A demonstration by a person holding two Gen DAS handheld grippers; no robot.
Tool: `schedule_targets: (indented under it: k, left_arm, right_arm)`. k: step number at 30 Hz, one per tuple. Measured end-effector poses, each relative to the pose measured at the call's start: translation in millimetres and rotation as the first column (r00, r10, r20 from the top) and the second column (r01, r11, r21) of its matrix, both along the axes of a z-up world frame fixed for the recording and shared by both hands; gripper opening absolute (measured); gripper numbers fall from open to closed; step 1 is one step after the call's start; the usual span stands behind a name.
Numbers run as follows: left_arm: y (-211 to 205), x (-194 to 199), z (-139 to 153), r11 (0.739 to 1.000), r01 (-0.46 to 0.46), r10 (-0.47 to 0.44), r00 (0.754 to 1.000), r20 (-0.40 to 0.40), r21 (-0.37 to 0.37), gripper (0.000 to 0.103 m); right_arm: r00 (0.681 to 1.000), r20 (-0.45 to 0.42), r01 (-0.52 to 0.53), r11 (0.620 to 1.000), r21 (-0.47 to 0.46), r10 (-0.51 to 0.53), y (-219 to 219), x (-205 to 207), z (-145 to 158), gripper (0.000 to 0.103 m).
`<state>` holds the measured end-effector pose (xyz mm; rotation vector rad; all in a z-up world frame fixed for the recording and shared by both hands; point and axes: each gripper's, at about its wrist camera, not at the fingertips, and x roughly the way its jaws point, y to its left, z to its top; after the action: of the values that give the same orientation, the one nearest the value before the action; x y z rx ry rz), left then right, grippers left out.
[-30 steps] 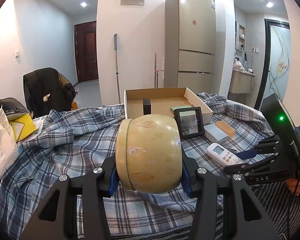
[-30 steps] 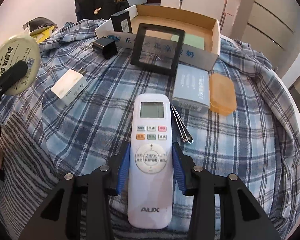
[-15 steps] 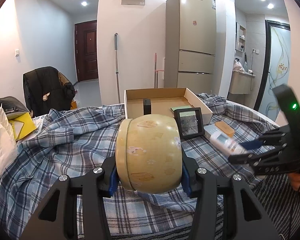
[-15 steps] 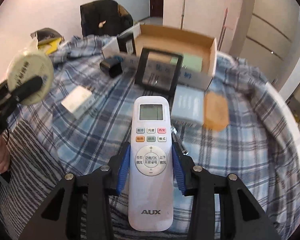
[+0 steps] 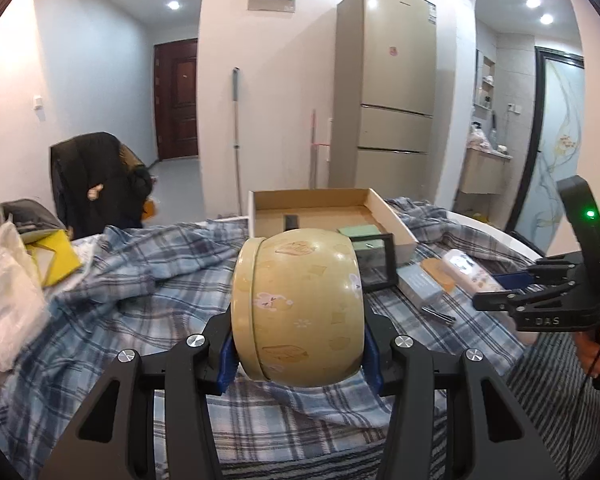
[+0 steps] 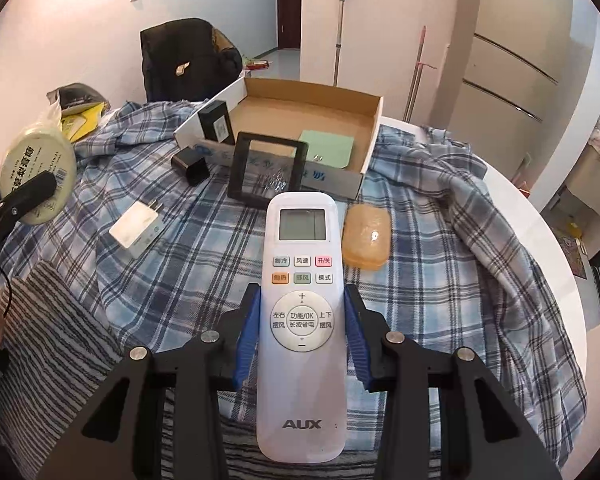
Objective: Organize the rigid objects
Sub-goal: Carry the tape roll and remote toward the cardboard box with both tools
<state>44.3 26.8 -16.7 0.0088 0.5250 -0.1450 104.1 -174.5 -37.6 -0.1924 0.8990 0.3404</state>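
My left gripper [image 5: 299, 360] is shut on a round yellow tin [image 5: 296, 304], held on its side above the plaid cloth; the same tin [image 6: 36, 176] shows its label at the left of the right wrist view. My right gripper [image 6: 302, 328] is shut on a white AUX remote [image 6: 302, 240], lifted off the cloth and pointing toward the open cardboard box [image 6: 374, 132]. In the left wrist view the right gripper [image 5: 512, 284] hangs at the right edge with the remote [image 5: 468, 268] sticking out of it. The box [image 5: 320, 208] lies behind the tin.
A black frame [image 6: 266, 168] leans on the box front. An orange case [image 6: 366, 240], a white charger [image 6: 138, 228] and a black adapter [image 6: 190, 164] lie on the cloth. In the box are a black block [image 6: 216, 122] and a green card [image 6: 328, 148]. Tweezers [image 5: 438, 314] lie beside a grey box [image 5: 418, 284].
My right gripper has risen with the remote, lifting it off the cloth and tilting toward the box. The left gripper and its tin have stayed put.
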Motion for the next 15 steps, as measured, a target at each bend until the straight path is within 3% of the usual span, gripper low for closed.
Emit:
schedule_targets:
  k: [7,15]
  left_arm:
    - [1.2,3.7,12.6,0.999,-0.034,0.034,0.999,-0.002,-0.004,0.051]
    - [-6.6,5.6,27.7,1.000,-0.012,0.012,1.000,0.027,0.010,0.051]
  right_arm:
    - [1.000,0.029,0.006,1.000,0.025,-0.007,-6.1,4.5,10.9,0.039]
    - [0.998,0.052,0.025,0.999,0.044,-0.027,-10.8,11.6,20.7,0.039]
